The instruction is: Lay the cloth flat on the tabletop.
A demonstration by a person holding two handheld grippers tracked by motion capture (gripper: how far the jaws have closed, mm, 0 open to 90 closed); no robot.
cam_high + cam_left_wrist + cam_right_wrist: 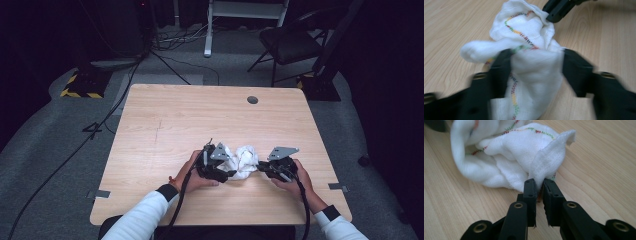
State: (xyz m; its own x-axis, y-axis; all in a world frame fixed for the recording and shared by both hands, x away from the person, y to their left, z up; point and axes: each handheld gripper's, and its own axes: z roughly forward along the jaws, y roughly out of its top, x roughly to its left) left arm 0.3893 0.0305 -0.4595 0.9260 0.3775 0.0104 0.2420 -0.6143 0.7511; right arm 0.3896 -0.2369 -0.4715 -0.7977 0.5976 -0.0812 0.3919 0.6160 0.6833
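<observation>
A: While the white cloth [241, 161] lies bunched at the lower middle of the frame, how should it be spread?

B: Keep the right tool [539, 188] pinched on its corner; draw apart slowly. The left tool [536, 67] gapes half-wide around a fold, not pressing.

A: Its look?

B: Soft gauze, multicoloured stitched hem, crumpled on the surface [200, 115].

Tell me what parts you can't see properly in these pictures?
- Left hand-held gripper, left gripper view: blurred, so whether it presses the cloth is unclear.
- Cloth's lower end, same view: cut off by the bottom edge.
- Cloth's stitching, high view: too small.
- Cloth corner in the right hand-held gripper, right gripper view: hidden between the jaws.
</observation>
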